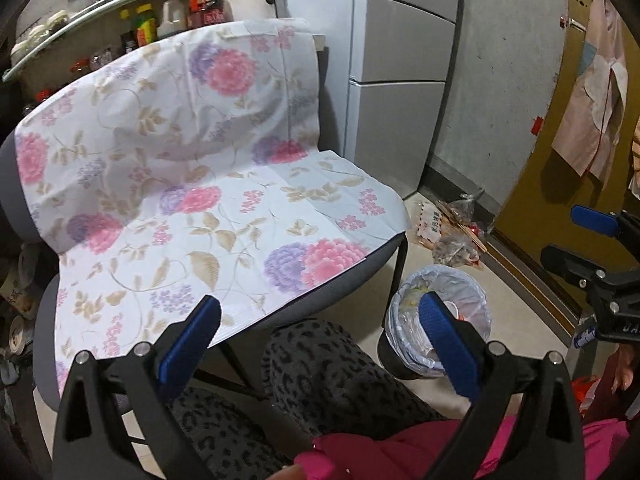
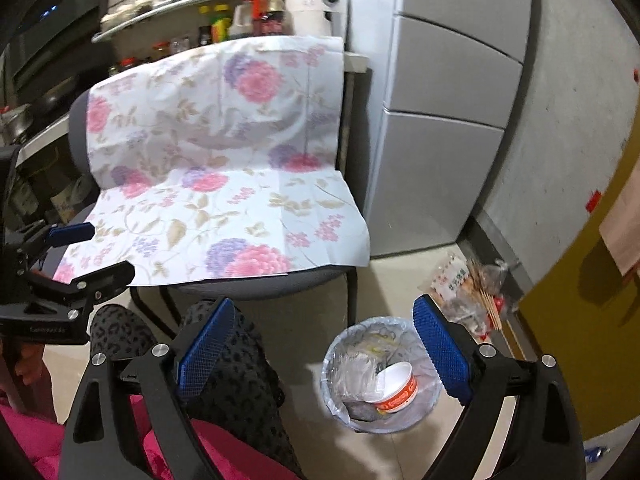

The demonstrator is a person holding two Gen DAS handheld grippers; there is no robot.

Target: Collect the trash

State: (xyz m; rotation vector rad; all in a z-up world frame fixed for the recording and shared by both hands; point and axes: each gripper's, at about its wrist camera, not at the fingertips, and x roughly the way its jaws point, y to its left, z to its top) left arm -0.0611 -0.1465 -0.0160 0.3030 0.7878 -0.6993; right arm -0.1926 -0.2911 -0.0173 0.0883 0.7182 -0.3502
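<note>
A small bin (image 1: pixel 476 284) lined with a clear plastic bag stands on the floor beside the chair. In the right wrist view the bin (image 2: pixel 334 344) holds a white and orange paper bowl (image 2: pixel 398 388) and crumpled clear plastic (image 2: pixel 356 368). My left gripper (image 1: pixel 320 336) is open and empty, above the chair's front edge and the bin. My right gripper (image 2: pixel 322 320) is also open and empty, higher than the bin and a little to its left. Each gripper shows in the other's view: right gripper (image 1: pixel 580 240), left gripper (image 2: pixel 90 254). Loose wrappers and skewers (image 2: pixel 472 284) lie on the floor by the door.
A grey chair draped with a floral sheet (image 1: pixel 208 184) fills the left. The person's leopard-print legs (image 1: pixel 320 364) and pink garment (image 1: pixel 400 452) are below the grippers. A silver fridge (image 2: pixel 440 120) stands behind the bin, a yellow door (image 1: pixel 532 200) at right, and shelves of bottles (image 1: pixel 152 20) behind.
</note>
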